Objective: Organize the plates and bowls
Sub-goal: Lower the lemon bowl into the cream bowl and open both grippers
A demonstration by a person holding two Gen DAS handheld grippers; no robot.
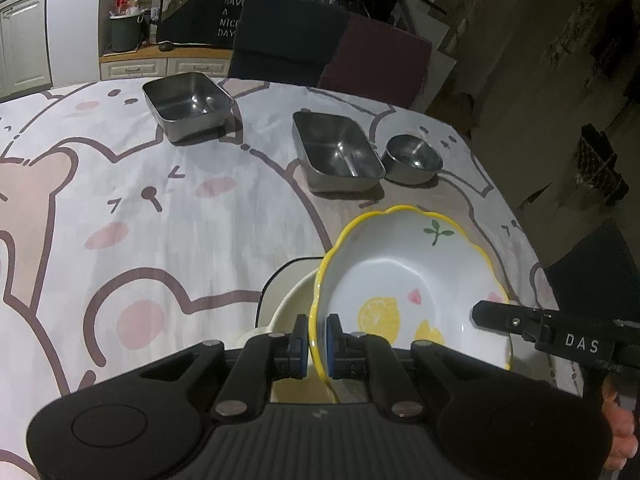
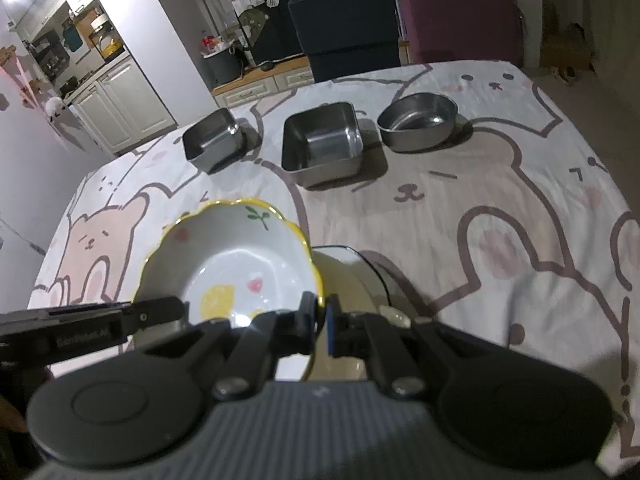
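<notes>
A white scalloped bowl with a yellow rim and lemon print (image 1: 404,280) is held tilted above a cream dish (image 1: 288,304) on the table. My left gripper (image 1: 318,340) is shut on the bowl's left rim. My right gripper (image 2: 320,320) is shut on the bowl's (image 2: 236,264) right rim, and its body shows in the left wrist view (image 1: 540,328). The cream dish (image 2: 352,280) lies under the bowl, mostly hidden. Three steel containers stand further back: a square one (image 1: 188,104), a rectangular one (image 1: 336,152) and a round one (image 1: 414,158).
The table wears a cloth with pink bear drawings (image 1: 140,220). Two chairs, dark blue (image 1: 284,36) and maroon (image 1: 380,56), stand at the far edge. The table's right edge (image 1: 520,216) drops to a dark floor. Kitchen cabinets (image 2: 120,100) stand beyond the far left.
</notes>
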